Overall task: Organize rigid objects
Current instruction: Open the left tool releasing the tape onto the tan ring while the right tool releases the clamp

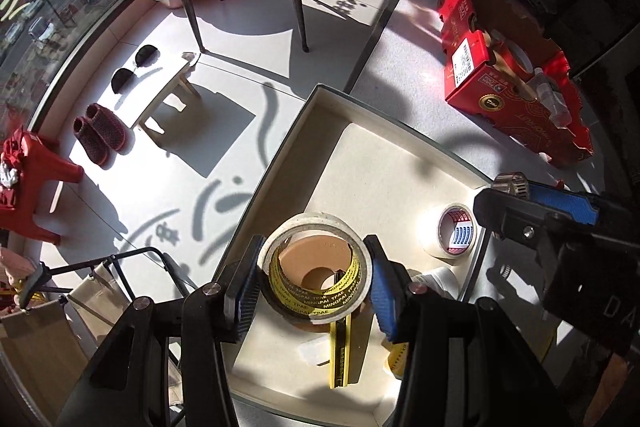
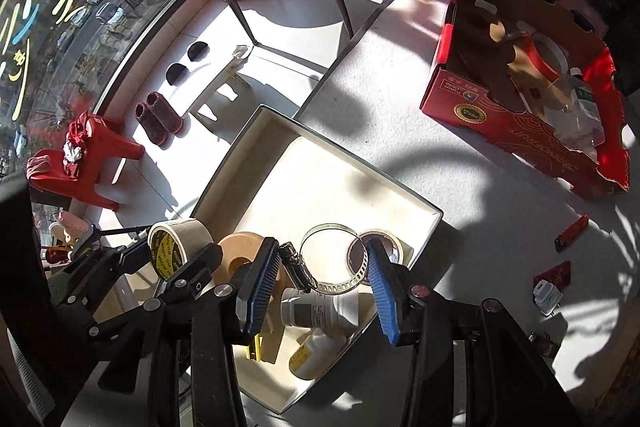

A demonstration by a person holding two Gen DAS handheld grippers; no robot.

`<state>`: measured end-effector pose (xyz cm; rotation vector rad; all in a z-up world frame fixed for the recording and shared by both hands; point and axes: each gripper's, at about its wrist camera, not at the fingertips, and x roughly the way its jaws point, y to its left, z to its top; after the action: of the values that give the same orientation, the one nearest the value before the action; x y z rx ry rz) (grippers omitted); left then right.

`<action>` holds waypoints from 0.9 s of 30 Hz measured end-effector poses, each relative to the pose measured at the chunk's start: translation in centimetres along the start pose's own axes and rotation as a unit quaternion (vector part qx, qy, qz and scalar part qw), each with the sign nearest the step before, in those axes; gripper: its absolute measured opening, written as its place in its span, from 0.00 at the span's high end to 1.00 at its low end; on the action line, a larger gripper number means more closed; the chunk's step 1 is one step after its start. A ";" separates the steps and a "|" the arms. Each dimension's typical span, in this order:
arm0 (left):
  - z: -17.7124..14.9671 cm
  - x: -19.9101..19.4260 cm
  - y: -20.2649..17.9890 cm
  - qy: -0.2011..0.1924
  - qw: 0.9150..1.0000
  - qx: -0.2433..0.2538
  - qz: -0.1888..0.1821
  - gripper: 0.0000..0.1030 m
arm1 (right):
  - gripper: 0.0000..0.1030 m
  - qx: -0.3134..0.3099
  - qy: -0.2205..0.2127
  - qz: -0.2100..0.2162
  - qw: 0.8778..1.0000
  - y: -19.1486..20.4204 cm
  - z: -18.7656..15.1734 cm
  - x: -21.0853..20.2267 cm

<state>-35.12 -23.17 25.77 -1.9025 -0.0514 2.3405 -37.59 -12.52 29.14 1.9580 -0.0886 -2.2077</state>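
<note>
- We see a pale speckled table [image 2: 460, 187] in hard sunlight, with a shallow square cream tray [image 1: 280, 163] of stiff card lying near us on it.
- Far right on the table stands a glossy red cardboard carton [image 2: 520, 131] with cut-out handles; its side reads something like "ORINOFRUIT", and a small label shows "Chile".
- Our left gripper [image 1: 316, 283] is clamped on a cream tape roll [image 1: 316, 267], blue ribbed pads pressed to both sides. It is held over the tray's near end. The yellow inner core reads "MINGPAI TPAE" in black.
- Under that roll a flat tan disc [image 1: 316, 259] with a round hole lies in the tray.
- Our right gripper [image 2: 324, 283] has its jaws apart above the tray's right corner; a thin steel hose clamp [image 2: 332, 255] with a slotted band sits between them, and we cannot tell whether a pad touches it.
- A second white tape roll [image 2: 380, 247] lies by the tray's right corner, its core printed in red and blue.
- White plastic bottles [image 2: 316, 311] lie on their sides in the near corner; their print is too small to read.
</note>
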 end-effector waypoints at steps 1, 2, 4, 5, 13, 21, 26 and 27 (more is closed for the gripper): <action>0.1 0.2 0.0 0.002 1.000 -0.001 0.001 0.50 | 0.55 0.000 0.000 0.000 1.000 0.1 0.2 0.2; 0.2 0.5 -0.2 0.006 1.000 -0.003 0.000 0.50 | 0.55 0.000 0.000 0.000 1.000 0.1 0.4 0.3; 0.2 1.0 -0.4 0.011 1.000 -0.001 0.003 0.50 | 0.55 -0.001 0.004 -0.001 1.000 0.1 0.7 0.7; 0.2 1.3 -0.6 0.014 1.000 -0.001 0.004 0.50 | 0.55 -0.001 0.005 -0.002 1.000 0.1 0.7 1.0; -0.6 3.1 -1.7 0.037 0.999 0.014 0.007 0.50 | 0.55 0.007 0.027 -0.008 1.000 -0.8 0.6 3.2; -1.4 4.6 -2.3 0.052 0.998 0.037 0.027 0.49 | 0.55 0.007 0.045 -0.015 0.999 -1.1 0.3 5.4; -1.8 4.9 -2.4 0.055 0.997 0.050 0.038 0.22 | 0.51 0.011 0.054 -0.010 0.998 -1.5 -0.1 5.9; -1.9 4.9 -2.5 0.057 0.996 0.053 0.046 0.21 | 0.37 0.014 0.054 -0.011 0.998 -1.7 -0.1 5.8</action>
<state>-34.06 -20.26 20.87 -2.0224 0.1699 2.2353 -38.26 -11.85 23.21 2.0974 -0.0831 -2.1199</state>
